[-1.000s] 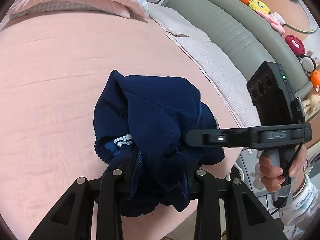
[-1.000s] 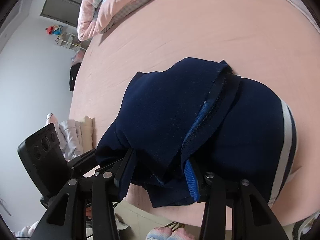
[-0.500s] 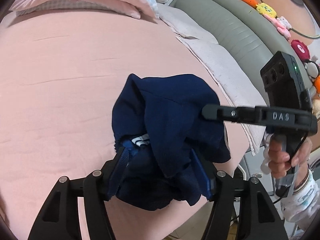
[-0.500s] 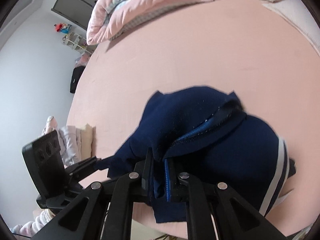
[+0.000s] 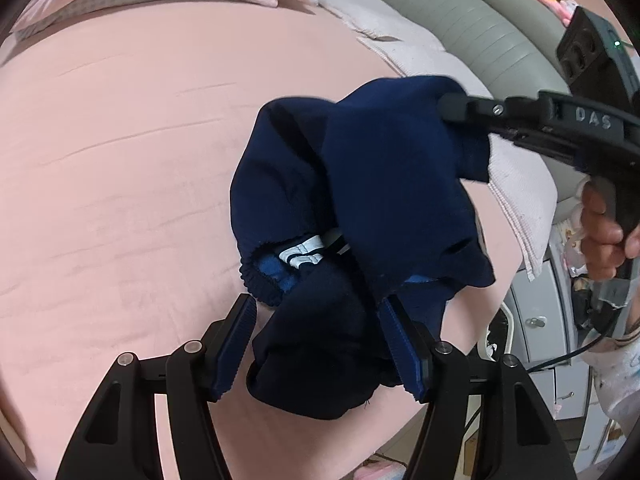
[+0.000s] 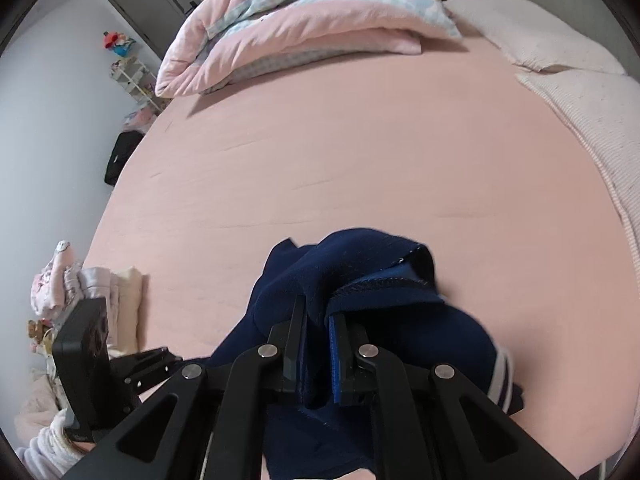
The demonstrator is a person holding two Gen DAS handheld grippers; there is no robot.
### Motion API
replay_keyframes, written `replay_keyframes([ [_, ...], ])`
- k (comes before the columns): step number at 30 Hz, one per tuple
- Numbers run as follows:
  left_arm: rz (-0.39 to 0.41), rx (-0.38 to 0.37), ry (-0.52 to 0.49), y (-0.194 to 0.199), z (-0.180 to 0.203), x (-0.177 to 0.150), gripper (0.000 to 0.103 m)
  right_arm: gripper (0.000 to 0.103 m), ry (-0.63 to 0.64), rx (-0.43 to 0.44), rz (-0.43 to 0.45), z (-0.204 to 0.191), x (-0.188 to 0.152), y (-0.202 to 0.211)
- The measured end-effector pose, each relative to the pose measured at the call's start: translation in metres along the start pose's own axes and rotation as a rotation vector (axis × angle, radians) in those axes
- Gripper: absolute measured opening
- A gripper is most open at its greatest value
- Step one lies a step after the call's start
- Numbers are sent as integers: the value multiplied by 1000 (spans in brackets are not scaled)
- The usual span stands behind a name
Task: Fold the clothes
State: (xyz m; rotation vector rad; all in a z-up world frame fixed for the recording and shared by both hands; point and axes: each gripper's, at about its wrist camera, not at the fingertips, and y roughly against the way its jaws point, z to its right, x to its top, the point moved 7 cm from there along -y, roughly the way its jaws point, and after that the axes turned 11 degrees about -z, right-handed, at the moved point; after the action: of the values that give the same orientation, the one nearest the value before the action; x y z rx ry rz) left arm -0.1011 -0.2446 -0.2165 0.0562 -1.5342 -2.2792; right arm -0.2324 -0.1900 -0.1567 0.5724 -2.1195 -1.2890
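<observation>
Navy garment (image 5: 372, 216) bunched near bed (image 5: 120, 168) edge. Right gripper (image 6: 316, 344) jaws clamped on upper fold, lifting to find edge. Left gripper (image 5: 320, 344) jaws wide, cloth between, unpinched, ready to regrip.

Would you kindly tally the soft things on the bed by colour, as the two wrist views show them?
Navy: 1, the crumpled garment, pinched by the shut right gripper, with the left gripper open around its lower bunch.
Pink: 1, the folded quilt at the far end.
Pale off-white: 1, the ribbed cover along the bed's edge.
Total: 3
</observation>
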Motion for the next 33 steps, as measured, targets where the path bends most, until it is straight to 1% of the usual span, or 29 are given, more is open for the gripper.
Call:
replay_keyframes([
  [1, 1, -4, 4, 0, -1, 2, 62, 7, -3, -5, 1, 1, 2, 1],
  [9, 3, 45, 28, -3, -11, 16, 62, 7, -3, -75, 28, 17, 11, 10],
  [13, 1, 59, 25, -8, -15, 22, 62, 7, 8, -131, 51, 25, 16, 13],
  [18, -31, 143, 27, -23, -35, 29, 62, 7, -38, -187, 74, 49, 27, 22],
  [23, -41, 50, 65, -29, -43, 31, 62, 7, -57, -210, 74, 65, 34, 23],
  [28, -76, 7, 45, -39, -39, 33, 62, 7, -86, -221, 70, 76, 39, 21],
  [31, -72, 20, 11, -44, -33, 33, 62, 7, -78, -253, 66, 78, 43, 18],
  [33, -56, 38, -14, -44, -30, 34, 58, 7, -70, -275, 62, 80, 45, 16],
])
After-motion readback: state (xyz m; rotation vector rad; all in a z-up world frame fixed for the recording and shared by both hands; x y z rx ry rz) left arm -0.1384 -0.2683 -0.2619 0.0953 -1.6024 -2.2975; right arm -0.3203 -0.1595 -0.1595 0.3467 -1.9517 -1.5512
